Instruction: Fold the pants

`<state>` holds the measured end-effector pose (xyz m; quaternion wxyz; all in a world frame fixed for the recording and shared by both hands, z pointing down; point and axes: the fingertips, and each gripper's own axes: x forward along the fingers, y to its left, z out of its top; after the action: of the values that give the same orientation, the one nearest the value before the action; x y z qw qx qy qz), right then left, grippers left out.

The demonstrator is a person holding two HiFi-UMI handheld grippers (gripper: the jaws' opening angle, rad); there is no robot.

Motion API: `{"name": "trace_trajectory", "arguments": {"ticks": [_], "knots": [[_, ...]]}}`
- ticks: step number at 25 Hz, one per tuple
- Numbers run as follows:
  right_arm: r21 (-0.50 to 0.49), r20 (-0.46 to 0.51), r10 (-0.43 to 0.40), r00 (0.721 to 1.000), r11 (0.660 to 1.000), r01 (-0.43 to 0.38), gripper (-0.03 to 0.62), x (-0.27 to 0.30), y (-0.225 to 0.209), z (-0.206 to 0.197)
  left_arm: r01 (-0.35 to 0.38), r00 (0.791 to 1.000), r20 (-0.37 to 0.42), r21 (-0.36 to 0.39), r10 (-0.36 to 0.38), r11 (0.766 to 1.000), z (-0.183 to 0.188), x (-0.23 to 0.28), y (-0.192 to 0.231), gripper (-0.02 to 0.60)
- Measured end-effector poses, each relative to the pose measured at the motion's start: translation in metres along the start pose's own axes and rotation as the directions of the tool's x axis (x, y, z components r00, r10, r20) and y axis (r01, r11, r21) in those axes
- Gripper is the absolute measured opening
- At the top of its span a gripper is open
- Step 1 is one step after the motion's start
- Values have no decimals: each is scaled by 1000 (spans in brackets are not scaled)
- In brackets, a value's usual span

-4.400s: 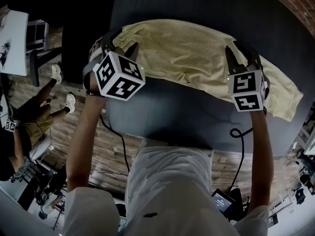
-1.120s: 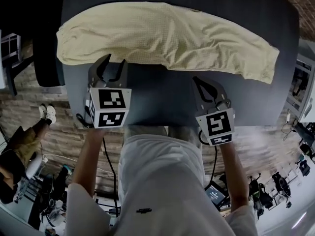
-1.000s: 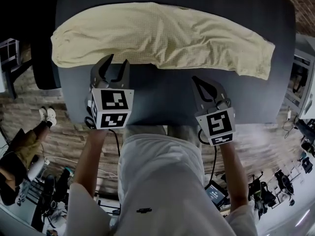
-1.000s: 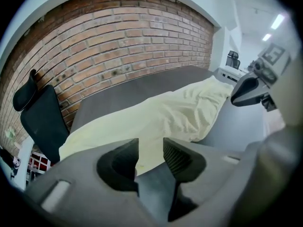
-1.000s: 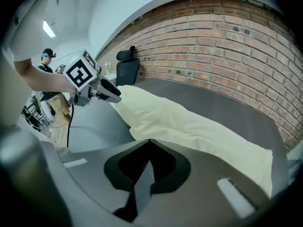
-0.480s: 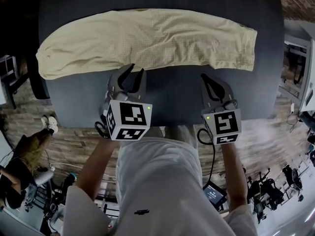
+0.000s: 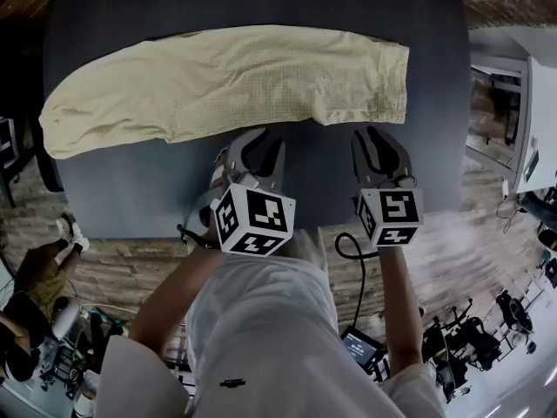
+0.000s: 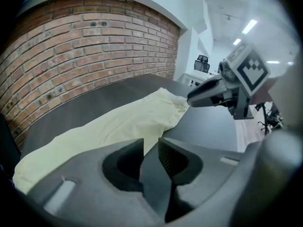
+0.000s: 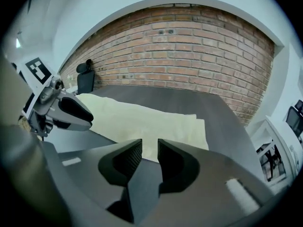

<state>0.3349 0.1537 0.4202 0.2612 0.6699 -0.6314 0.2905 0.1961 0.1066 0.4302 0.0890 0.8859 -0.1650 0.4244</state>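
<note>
On the dark counter point(image 7: 130, 190), pale yellow pants point(image 7: 226, 81) are laid flat as one long strip along the far side. Seen in the head view, the wider end sits at the right and the narrower end runs off to the left. The cloth looks doubled lengthwise, with light creases near the right end.

The left gripper point(image 7: 262, 135) is held over bare counter just beside the near edge of the pants, about mid-length. A narrow gap is kept between its fingers point(image 8: 129, 156), which have just been closing. Nothing is caught between them; only counter and cloth beyond show through the gap.

The right gripper point(image 7: 372, 134) is held near the right-hand end of the pants, just short of that end's near corner. Its fingers point(image 9: 127, 159) have just been opening and are parted by a similar narrow gap, with nothing between them.

The pants are not touched by either gripper. Both are pointed down and away from the person, side by side, marker cubes toward the body. A brick wall point(image 9: 189, 46) is seen behind the counter.
</note>
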Motion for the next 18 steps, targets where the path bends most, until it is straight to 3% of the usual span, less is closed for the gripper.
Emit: {"name": "trace_trajectory", "arguments": {"ticks": [5, 9, 18], "knots": [[133, -16, -80, 997, 988, 82, 130, 7, -60, -13, 32, 999, 29, 5, -32, 999, 29, 30, -35, 103], [257, -57, -91, 994, 961, 103, 192, 17, -102, -29, 64, 998, 17, 4, -64, 998, 43, 53, -69, 103], [412, -142, -95, 985, 899, 146, 331, 51, -134, -59, 41, 998, -38, -5, -41, 999, 37, 79, -80, 103]]}}
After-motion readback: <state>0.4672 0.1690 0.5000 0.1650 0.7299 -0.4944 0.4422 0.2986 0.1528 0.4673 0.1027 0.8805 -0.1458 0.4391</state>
